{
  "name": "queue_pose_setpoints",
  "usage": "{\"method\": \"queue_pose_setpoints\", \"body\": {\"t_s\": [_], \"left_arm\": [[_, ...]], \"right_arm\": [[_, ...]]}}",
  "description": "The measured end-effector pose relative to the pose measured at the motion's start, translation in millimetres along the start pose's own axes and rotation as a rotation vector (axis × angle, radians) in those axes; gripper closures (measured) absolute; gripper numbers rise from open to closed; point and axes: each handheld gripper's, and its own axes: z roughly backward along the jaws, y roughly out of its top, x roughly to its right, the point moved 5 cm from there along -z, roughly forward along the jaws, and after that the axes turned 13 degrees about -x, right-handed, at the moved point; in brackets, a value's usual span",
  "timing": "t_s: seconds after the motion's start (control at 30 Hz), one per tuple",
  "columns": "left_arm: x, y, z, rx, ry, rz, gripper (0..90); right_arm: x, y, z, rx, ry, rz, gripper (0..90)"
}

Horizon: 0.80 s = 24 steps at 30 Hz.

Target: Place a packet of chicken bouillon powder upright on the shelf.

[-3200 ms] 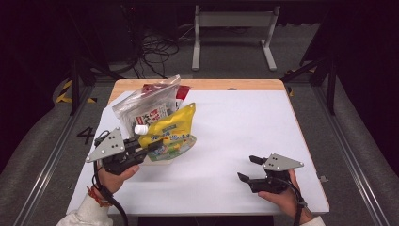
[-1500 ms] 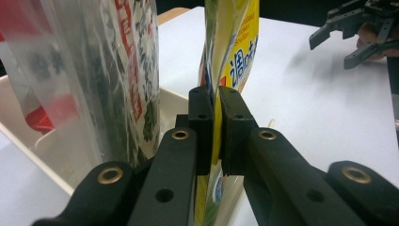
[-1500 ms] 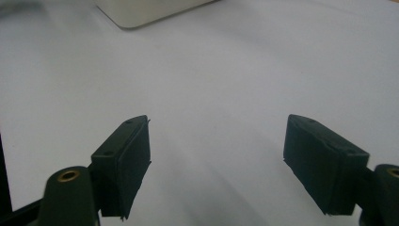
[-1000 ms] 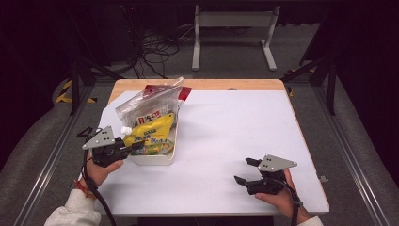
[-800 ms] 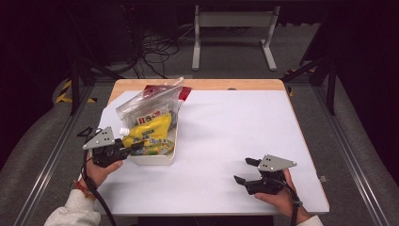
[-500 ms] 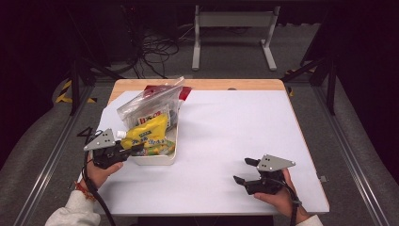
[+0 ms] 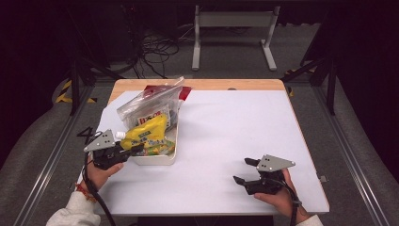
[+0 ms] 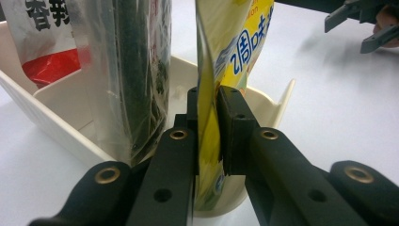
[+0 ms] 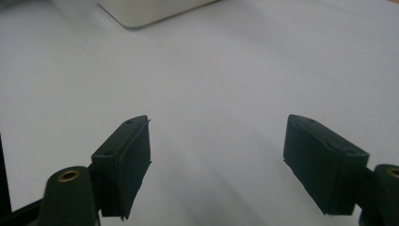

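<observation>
The left tongs [image 8: 207, 136] were clamped on the edge of a yellow plastic spouted pouch [image 7: 143, 135], which stood tilted in a shallow cream plastic tray [image 7: 170, 155] at the white tabletop's [image 7: 226, 141] left side, beside a clear bag [image 7: 146, 104]. The right tongs [image 7: 243, 171] rested well apart, gaping with nothing between them.

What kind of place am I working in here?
Most likely a lab or recording workspace, not a home: a white-topped table on a metal rail frame, loose cables on the grey floor behind, dark surroundings, and handheld grippers packing snack pouches into a white bin.
</observation>
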Motion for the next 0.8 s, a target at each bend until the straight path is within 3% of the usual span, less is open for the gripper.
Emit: {"method": "queue_pose_setpoints", "body": {"t_s": [0.2,0.8], "left_arm": [[2.4,-0.4,-1.0,0.0,0.022,0.018,82.6],[2.5,-3.1,-5.8,-0.009,0.019,0.022,80.3]], "right_arm": [[-1.5,1.0,1.2,0.001,-0.012,0.011,23.6],[1.0,1.0,2.0,0.0,-0.019,0.012,23.6]]}}
